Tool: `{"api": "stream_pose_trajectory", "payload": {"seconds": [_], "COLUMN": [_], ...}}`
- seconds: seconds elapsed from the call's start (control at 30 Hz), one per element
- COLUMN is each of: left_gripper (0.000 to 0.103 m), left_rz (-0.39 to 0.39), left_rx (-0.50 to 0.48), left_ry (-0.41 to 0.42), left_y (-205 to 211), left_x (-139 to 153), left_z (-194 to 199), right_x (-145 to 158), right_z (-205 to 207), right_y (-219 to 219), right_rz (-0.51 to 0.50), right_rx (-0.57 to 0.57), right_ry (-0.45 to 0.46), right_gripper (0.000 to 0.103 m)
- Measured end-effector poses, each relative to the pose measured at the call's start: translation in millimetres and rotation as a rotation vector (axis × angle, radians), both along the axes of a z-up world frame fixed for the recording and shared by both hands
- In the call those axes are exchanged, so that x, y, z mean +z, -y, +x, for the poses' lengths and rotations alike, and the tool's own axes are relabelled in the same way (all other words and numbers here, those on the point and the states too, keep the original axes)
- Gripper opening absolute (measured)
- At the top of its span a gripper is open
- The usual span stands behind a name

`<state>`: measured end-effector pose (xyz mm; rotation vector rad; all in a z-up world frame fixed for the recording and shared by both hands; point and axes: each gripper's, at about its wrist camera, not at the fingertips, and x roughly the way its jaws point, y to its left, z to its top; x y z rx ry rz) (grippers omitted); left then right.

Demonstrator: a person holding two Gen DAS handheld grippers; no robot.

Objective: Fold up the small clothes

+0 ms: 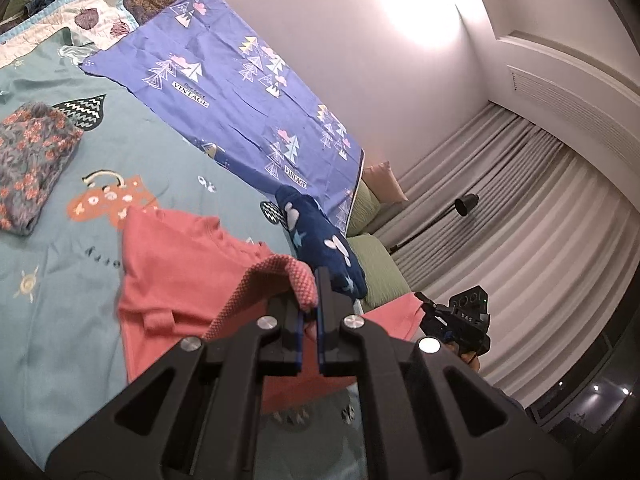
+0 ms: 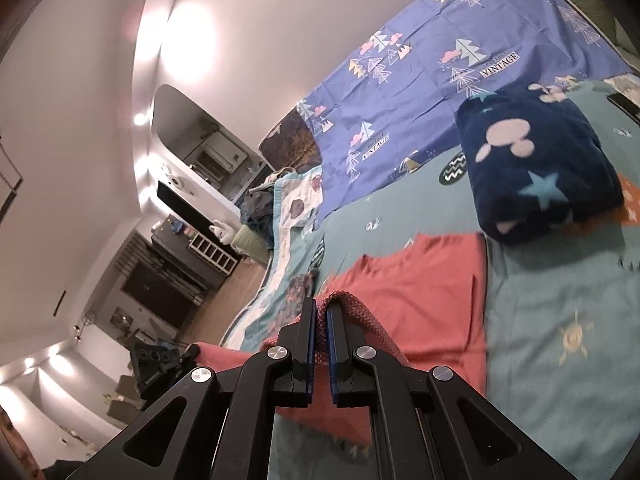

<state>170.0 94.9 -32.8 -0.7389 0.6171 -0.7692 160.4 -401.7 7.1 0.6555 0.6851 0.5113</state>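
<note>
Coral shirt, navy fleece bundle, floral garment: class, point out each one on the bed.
coral shirt [image 2: 420, 276]: right wrist view, flat middle panel.
navy fleece bundle [image 2: 536, 168]: right wrist view, top face, near the pale print.
floral garment [image 1: 32, 160]: left wrist view, centre of the folded cloth.

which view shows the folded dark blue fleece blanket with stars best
The right wrist view: the folded dark blue fleece blanket lies large and unobstructed on the bed, with its star and mouse-head prints clear. In the left wrist view it is smaller, partly behind the gripper finger.

Left claw [image 1: 310, 304] and right claw [image 2: 320, 312] clamped shut, tilted slightly down
</note>
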Motion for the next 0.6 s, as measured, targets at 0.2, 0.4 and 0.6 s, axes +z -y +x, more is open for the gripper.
{"api": "stream_pose_trajectory", "payload": {"seconds": [0.2, 0.4, 0.6], "left_gripper": [0.005, 0.005, 0.005], "left_rz": [-0.007, 0.018, 0.013], "left_rx": [0.014, 0.023, 0.034], "left_ry": [-0.032, -0.05, -0.117], "left_y": [2.8, 8.3, 11.7], "left_x": [-5.4, -12.7, -36.8], "left_z": [38.6, 77.3, 121.9], "right_x": [-2.6, -9.1, -29.4], "right_z": [46.5, 86.9, 132.2], "right_y": [4.6, 5.4, 8.6], "right_rz": [0.001, -0.044, -0.065], "right_rx": [-0.007, -0.022, -0.041], "right_ry": [-0.02, -0.032, -0.079], "right_gripper": [0.004, 0.004, 0.004]}}
